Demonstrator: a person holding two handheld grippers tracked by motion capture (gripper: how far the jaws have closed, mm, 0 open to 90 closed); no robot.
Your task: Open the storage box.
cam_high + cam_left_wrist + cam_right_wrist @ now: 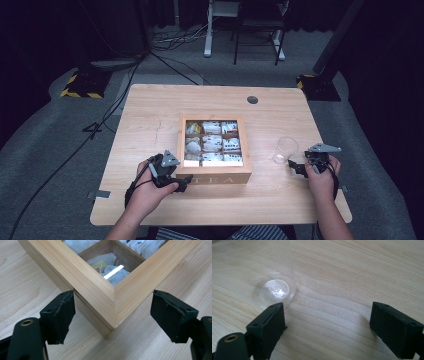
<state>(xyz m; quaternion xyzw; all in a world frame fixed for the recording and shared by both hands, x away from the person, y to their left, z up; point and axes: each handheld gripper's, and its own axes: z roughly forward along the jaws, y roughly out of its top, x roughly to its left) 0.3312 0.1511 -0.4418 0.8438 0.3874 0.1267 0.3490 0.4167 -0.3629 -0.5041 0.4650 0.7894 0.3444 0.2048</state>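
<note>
Against the tea box, the left gripper straddles its near corner, jaws spread wide (the right gripper gapes beside a glass).

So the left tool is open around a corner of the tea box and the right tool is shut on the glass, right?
Not quite. The right tool is open, and the clear glass sits just beyond one jaw, ungripped, as the right gripper view shows. The left tool is indeed open around a corner of the tea box.

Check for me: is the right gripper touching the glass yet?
Cannot tell. In the right gripper view, the open right gripper has one jaw right beside the glass, no plain gap.
</note>
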